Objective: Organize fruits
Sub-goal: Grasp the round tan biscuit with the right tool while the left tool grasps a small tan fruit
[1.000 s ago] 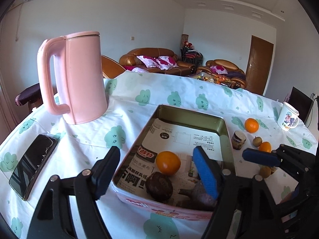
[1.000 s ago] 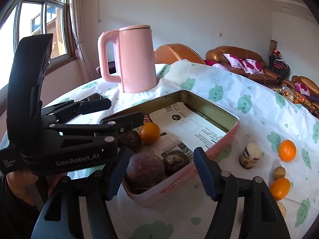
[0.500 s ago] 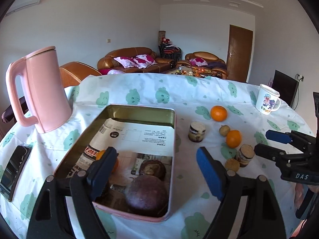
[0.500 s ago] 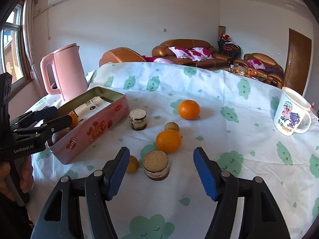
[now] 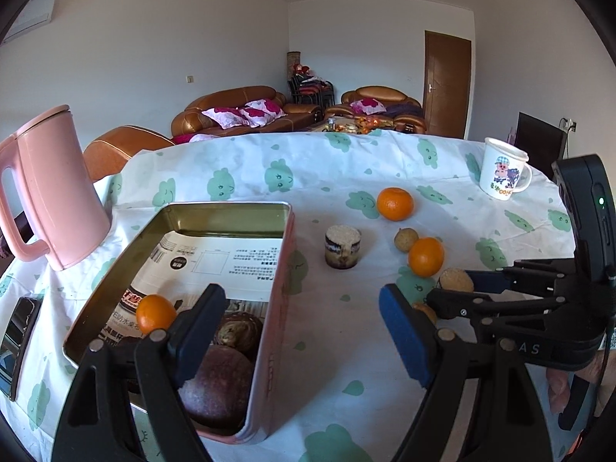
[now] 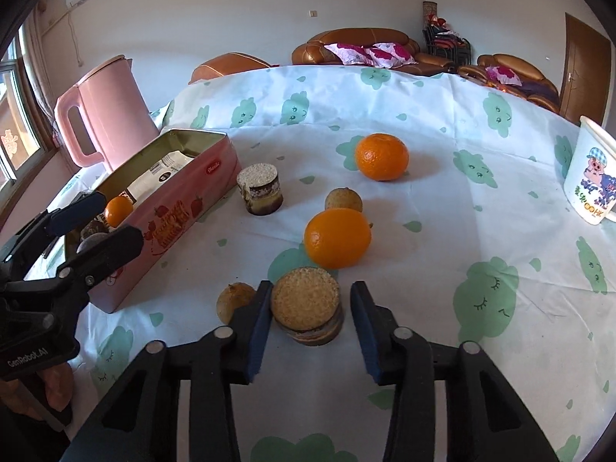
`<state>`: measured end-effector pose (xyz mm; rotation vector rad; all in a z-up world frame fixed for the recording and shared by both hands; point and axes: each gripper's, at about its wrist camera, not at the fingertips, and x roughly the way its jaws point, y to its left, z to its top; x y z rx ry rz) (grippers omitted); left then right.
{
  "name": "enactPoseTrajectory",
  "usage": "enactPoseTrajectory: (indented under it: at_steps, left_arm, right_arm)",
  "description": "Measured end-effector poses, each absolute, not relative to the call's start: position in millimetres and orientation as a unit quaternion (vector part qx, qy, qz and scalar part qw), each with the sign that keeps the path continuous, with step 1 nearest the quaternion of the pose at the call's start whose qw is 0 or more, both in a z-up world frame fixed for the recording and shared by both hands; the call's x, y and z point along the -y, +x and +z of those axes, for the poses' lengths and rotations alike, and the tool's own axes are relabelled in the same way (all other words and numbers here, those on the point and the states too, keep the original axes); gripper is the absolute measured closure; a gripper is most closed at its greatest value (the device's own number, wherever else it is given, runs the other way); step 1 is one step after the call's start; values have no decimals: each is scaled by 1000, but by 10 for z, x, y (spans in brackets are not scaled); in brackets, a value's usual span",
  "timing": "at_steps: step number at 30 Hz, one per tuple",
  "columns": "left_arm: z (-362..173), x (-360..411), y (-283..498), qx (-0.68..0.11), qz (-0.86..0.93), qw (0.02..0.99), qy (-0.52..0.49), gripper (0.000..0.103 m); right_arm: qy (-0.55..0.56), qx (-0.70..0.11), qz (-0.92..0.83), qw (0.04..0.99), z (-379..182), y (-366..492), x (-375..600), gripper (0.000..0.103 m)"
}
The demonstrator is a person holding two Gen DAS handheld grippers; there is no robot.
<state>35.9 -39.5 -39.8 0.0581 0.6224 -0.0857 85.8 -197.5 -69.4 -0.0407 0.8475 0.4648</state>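
A pink tin box (image 5: 283,269) (image 6: 184,208) lined with newspaper holds a small orange (image 5: 155,313), a dark round fruit (image 5: 217,385) and a brown one behind it. On the cloth lie two oranges (image 6: 338,237) (image 6: 381,156), two small brown fruits (image 6: 343,200) (image 6: 235,300) and two round layered cakes (image 6: 260,189) (image 6: 308,304). My right gripper (image 6: 311,321) is open, its fingers on either side of the near cake, the left pad close against it. My left gripper (image 5: 304,331) is open and empty over the tin's right wall.
A pink kettle (image 5: 54,192) stands left of the tin. A white cartoon mug (image 6: 593,177) stands at the far right. A black phone (image 5: 17,342) lies at the table's left edge. The cloth-covered table (image 6: 481,269) falls away beyond the fruit.
My right gripper has moved forward and down over the near cake and its jaws have narrowed around it. My left gripper has shifted slightly right of the tin.
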Motion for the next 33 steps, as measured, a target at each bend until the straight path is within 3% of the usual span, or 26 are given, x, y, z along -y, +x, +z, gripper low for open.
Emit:
enactPoseTrajectory:
  at_steps: [4, 9, 12, 16, 24, 25, 26, 33]
  left_arm:
    - [-382, 524, 343, -305, -59, 950, 42, 21]
    - [-400, 698, 414, -318, -87, 943, 50, 31]
    - [-455, 804, 489, -335, -105, 935, 47, 41]
    - [-580, 937, 591, -369, -135, 919, 38, 63]
    - [-691, 1065, 684, -408, -173, 896, 26, 63]
    - [-715, 1095, 700, -415, -175, 892, 32, 64]
    - [-739, 1109, 719, -422, -170, 890, 36, 75]
    - [-729, 1014, 722, -419, -162, 893, 16, 77]
  right_arm:
    - [-13, -376, 215, 901, -597, 761, 2050, 65]
    - [-22, -357, 176, 917, -541, 676, 2232, 65]
    - [-3, -356, 166, 919, -536, 680, 2395, 65]
    - [15, -356, 167, 919, -533, 688, 2488, 65]
    - [12, -356, 171, 919, -541, 688, 2461, 65]
    - [12, -356, 170, 919, -542, 688, 2459, 65]
    - [13, -356, 171, 918, -542, 689, 2458, 65]
    - [13, -358, 178, 916, -550, 684, 2453, 65]
